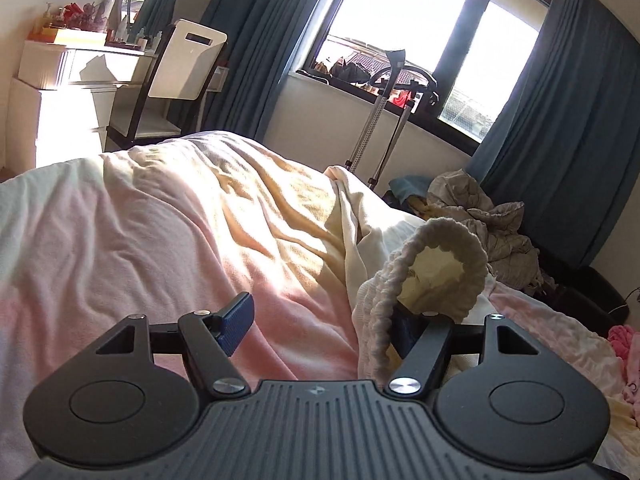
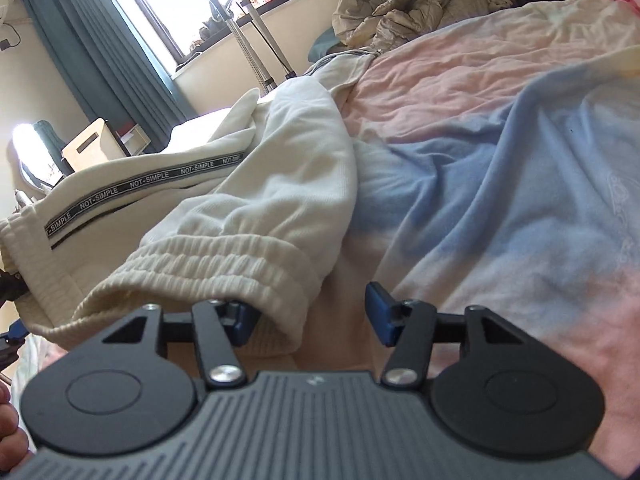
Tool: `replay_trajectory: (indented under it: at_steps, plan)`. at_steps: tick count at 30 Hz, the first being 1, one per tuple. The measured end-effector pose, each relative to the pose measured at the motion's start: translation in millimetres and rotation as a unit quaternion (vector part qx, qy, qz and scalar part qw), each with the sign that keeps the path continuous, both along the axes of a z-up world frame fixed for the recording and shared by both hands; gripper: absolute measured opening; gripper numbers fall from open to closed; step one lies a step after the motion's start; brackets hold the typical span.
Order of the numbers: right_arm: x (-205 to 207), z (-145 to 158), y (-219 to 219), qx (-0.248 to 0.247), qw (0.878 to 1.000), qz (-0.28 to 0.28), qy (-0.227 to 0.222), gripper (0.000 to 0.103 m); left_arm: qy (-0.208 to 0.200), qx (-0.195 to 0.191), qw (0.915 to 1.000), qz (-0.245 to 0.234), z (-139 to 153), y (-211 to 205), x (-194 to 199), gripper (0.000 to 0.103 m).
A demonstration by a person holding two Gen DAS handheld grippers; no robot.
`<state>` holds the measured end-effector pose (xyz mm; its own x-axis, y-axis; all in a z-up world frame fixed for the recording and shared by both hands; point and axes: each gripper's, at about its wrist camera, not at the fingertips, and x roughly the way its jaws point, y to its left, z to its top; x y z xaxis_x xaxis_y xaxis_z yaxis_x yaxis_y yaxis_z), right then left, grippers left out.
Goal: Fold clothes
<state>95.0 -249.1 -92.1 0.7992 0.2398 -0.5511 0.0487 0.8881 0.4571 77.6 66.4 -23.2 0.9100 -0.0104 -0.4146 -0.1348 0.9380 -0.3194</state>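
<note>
The bed (image 2: pixel 460 64) under its pink-and-blue cover is carrying the cream sweatpants (image 2: pixel 280 152), lying between your two tools. Your left gripper (image 1: pixel 324 320) and right gripper (image 2: pixel 312 316) are both gaping wide, each with one finger tucked inside a ribbed cuff (image 1: pixel 436 256) and gripping nothing. If you are lifting now, the cuffs are likely slipping off and the legs bunching.

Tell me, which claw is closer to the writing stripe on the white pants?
Left, probably. The stripe runs toward the left claw at the waistband; the right claw sits at the cuff, farther along.
</note>
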Motion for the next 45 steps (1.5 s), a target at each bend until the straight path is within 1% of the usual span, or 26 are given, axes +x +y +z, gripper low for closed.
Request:
replay_trajectory:
  at_steps: [1, 2, 3, 4, 5, 7, 10, 11, 13, 15, 18, 20, 21, 23, 24, 25, 26, 27, 28, 31, 33, 35, 37, 41, 43, 45]
  plan:
    - [4, 0, 5, -0.014, 1.000, -0.001, -0.009, 0.035, -0.003, 0.020, 0.9998, 0.000, 0, -4, -1, 0.072]
    - [8, -1, 10, -0.027, 0.999, -0.003, -0.017, 0.029, -0.006, 0.035, 0.9994, 0.000, 0, -8, -3, 0.072]
    - [12, -1, 13, -0.041, 0.999, -0.008, -0.026, 0.027, -0.008, 0.047, 0.9988, 0.000, 1, -11, -4, 0.072]
    - [14, 0, 13, -0.041, 0.998, -0.014, -0.039, 0.022, -0.009, 0.056, 0.9984, 0.000, 0, -13, -5, 0.072]
    - [16, 0, 13, -0.041, 0.998, -0.019, -0.052, 0.020, -0.011, 0.062, 0.9980, 0.000, -1, -15, -7, 0.072]
    - [16, 5, 8, -0.037, 0.997, -0.030, -0.059, 0.016, -0.013, 0.069, 0.9976, 0.004, -2, -16, -9, 0.072]
    - [9, 17, -1, -0.028, 0.995, -0.056, -0.077, 0.012, -0.019, 0.088, 0.9958, 0.014, 0, -18, -14, 0.072]
    - [3, 24, -5, -0.029, 0.993, -0.067, -0.091, 0.012, -0.021, 0.097, 0.9949, 0.015, 1, -19, -16, 0.072]
    - [-7, 39, -12, -0.033, 0.989, -0.087, -0.116, 0.011, -0.027, 0.137, 0.9901, 0.015, 3, -27, -26, 0.072]
    - [-14, 49, -17, -0.039, 0.986, -0.098, -0.130, 0.011, -0.036, 0.179, 0.9832, 0.006, 1, -39, -36, 0.072]
    - [-14, 50, -23, -0.039, 0.988, -0.100, -0.111, 0.011, -0.051, 0.228, 0.9723, -0.010, 0, -56, -37, 0.072]
    - [-12, 47, -28, -0.037, 0.989, -0.102, -0.097, 0.011, -0.055, 0.239, 0.9694, -0.014, 0, -64, -29, 0.072]
    - [-11, 44, -31, -0.036, 0.990, -0.103, -0.090, 0.011, -0.056, 0.239, 0.9692, -0.021, -1, -68, -22, 0.072]
    - [-9, 38, -36, -0.033, 0.991, -0.105, -0.075, 0.011, -0.056, 0.251, 0.9659, -0.029, -3, -76, -5, 0.071]
    - [-7, 34, -39, -0.032, 0.991, -0.105, -0.070, 0.012, -0.055, 0.250, 0.9661, -0.032, -2, -78, 2, 0.068]
    - [-6, 30, -41, -0.031, 0.992, -0.105, -0.065, 0.012, -0.054, 0.245, 0.9674, -0.036, -1, -79, 9, 0.051]
    - [-4, 26, -44, -0.031, 0.992, -0.104, -0.060, 0.012, -0.047, 0.227, 0.9720, -0.040, 2, -77, 16, 0.026]
    - [-4, 21, -46, -0.029, 0.993, -0.105, -0.055, 0.012, -0.037, 0.202, 0.9777, -0.045, 6, -74, 24, 0.016]
    - [-5, 17, -49, -0.017, 0.993, -0.103, -0.052, 0.012, -0.034, 0.182, 0.9816, -0.047, 11, -71, 29, 0.013]
    - [-10, 14, -55, 0.031, 0.994, -0.091, -0.050, 0.011, -0.049, 0.141, 0.9878, -0.044, 38, -56, 36, 0.012]
    - [-17, 23, -51, 0.036, 0.995, -0.074, -0.064, 0.011, -0.067, 0.121, 0.9897, -0.040, 63, -43, 37, 0.011]
    - [-25, 32, -45, 0.039, 0.994, -0.061, -0.078, 0.011, -0.087, 0.112, 0.9890, -0.042, 90, -32, 34, 0.011]
    - [-39, 44, -34, 0.053, 0.993, -0.047, -0.094, 0.011, -0.112, 0.107, 0.9867, -0.048, 122, -19, 29, 0.011]
    - [-68, 79, 10, 0.040, 0.989, -0.004, -0.145, 0.011, -0.153, 0.100, 0.9824, -0.039, 174, 11, 16, 0.010]
    - [-81, 96, 37, 0.039, 0.985, 0.025, -0.168, 0.011, -0.165, 0.090, 0.9818, -0.027, 195, 36, 13, 0.010]
    - [-91, 110, 65, 0.037, 0.980, 0.056, -0.188, 0.011, -0.173, 0.095, 0.9802, -0.011, 211, 64, 13, 0.010]
